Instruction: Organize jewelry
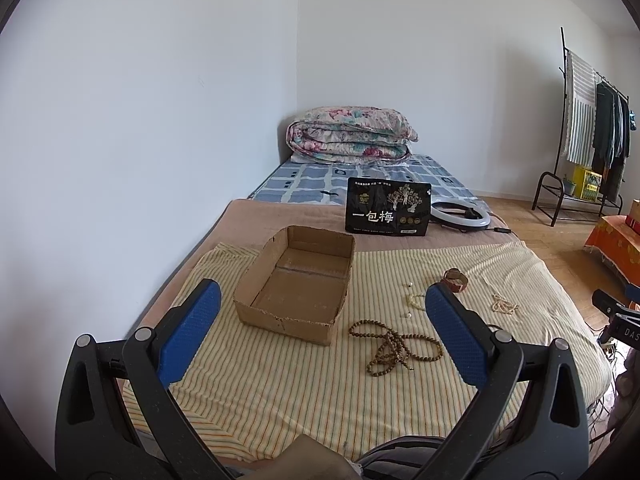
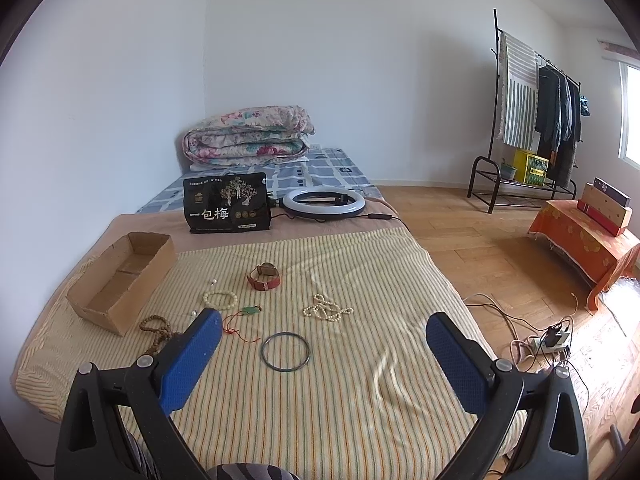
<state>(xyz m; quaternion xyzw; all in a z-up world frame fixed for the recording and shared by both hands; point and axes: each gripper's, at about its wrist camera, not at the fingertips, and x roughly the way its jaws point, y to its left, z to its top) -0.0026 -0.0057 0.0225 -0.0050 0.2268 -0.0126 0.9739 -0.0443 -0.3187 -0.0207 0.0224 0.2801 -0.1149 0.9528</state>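
Two grippers are hovering above a bed, the left gripper [image 1: 324,304] and the right gripper [image 2: 324,330] each holding its blue fingers [image 2: 192,356] spread wide and gripping nothing. One empty cardboard box [image 1: 294,282] is sitting on the striped blanket [image 2: 340,392] at the left. Jewelry is lying scattered to its right: one brown bead necklace [image 1: 394,344], one cream bead bracelet [image 2: 220,299], one pearl strand [image 2: 326,309], one red-strapped watch [image 2: 265,277], one dark bangle [image 2: 285,351], one green pendant on red cord [image 2: 250,312] and two loose pearls [image 2: 214,281]. One black pouch [image 2: 227,208] is standing behind, reading "一包梅" in white; its smaller print is too fine to read. One ring light [image 2: 324,202] is lying beside it, one folded floral quilt [image 2: 248,136] beyond.
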